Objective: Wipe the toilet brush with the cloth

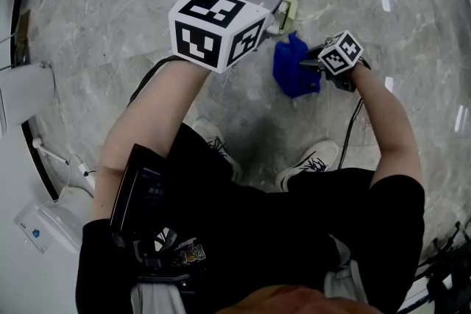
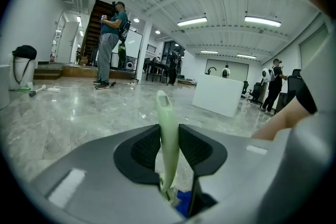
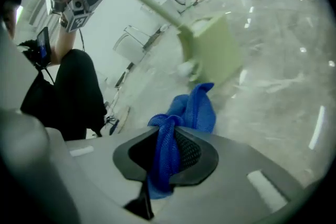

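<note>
**Both tongs loaded, cloth just short of the brush head**

The left gripper (image 2: pixel 169 132) has its jaws pressed onto the slim, pale green handle of the toilet brush (image 2: pixel 167 110). The handle rises between the two black pads and its tip stands clear above them. The right gripper (image 3: pixel 170 139) pinches a bunched fold of the blue cloth (image 3: pixel 202 107). The rest of the cloth spills forward out of the jaws as a loose tail.

Seen from the right gripper view, the handle slants down from the left gripper to the blocky brush head (image 3: pixel 212 52). The head hangs in the air above the marble floor (image 1: pixel 110 26). The tip of the cloth sits just below the head, and I cannot tell whether the two touch. From the head view, the cloth lies just beside the left gripper's front end, ahead of the person's shoes (image 1: pixel 316 158).

The wipe itself looks about to start, and the risks lie in the two grips:

- **Brush swivel:** the handle is thin and smooth and is held at one spot far from the head. A sideways push with the cloth could swing the brush in the pads or slide it through them.
- **Cloth slipping:** only a fold is caught, so dragging it over the head could pull it free.
- **Weak wipe:** if only the limp tail meets the head, it will brush past without pressing and clean little.
</note>
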`<state>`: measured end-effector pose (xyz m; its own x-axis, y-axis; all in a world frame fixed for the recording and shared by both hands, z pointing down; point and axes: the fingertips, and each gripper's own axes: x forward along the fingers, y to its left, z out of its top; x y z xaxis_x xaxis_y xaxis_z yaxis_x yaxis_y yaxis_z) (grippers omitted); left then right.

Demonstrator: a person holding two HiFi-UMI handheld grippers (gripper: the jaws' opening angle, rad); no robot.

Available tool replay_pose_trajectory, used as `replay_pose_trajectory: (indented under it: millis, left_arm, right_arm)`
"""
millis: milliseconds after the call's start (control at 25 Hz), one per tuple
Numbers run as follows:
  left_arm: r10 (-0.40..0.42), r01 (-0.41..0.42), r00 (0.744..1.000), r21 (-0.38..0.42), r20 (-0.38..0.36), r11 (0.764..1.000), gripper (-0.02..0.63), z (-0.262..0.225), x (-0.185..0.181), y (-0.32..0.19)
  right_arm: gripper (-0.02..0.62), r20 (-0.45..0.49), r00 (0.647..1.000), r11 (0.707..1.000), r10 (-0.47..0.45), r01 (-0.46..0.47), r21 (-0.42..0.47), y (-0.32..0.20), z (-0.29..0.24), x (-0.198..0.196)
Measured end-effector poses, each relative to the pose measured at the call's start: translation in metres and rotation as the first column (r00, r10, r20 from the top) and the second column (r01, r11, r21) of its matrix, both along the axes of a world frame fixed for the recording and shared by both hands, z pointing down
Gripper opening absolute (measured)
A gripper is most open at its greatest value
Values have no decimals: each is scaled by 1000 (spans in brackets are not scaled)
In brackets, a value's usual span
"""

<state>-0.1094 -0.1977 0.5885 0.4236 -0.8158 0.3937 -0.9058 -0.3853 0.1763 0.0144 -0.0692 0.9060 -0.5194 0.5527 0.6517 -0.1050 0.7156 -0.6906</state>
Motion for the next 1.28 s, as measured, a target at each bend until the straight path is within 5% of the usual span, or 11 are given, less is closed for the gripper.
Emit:
replay_pose_trajectory:
  millis: [120,240,360,480,600,760,920,1080,1280]
  left_arm:
    - [0,0,1000,-2,-4,1000,120,-1,1,0]
    - [0,0,1000,1,-2,1000,118,-4,1,1]
    - [1,-1,1000,2,-1,1000,120,-4,2,3]
    - [-2,2,1000,4,0,1000,121,-4,1,4]
    - [-1,1,1000,4,11,1000,124,-2,-1,5]
    - [1,-1,1000,1,17,1000,126,-2,-4,6]
    - [33,-34,999,36,11,999,126,-12,0,8]
    - [36,-33,999,112,-29,993,162,-35,-3,5]
    - [-44,69,990,188,-137,980,160,-63,-32,-3]
  right_arm:
    - [57,-29,973,963,228,-221,153,-82,-5,20]
    - [57,85,895,842,438,-441,310,-158,-36,-6]
    - [58,269,785,740,557,-617,268,-197,-81,-60]
    - [58,398,720,739,568,-659,137,-196,-116,-113]
    - [58,416,730,755,542,-640,140,-187,-116,-127]
    - [58,324,744,699,585,-665,264,-209,-87,-75]
    - [58,148,768,647,623,-612,455,-232,-49,33]
    - [58,0,718,595,696,-576,561,-238,-24,130]
    - [58,-62,684,580,727,-563,589,-239,-15,167]
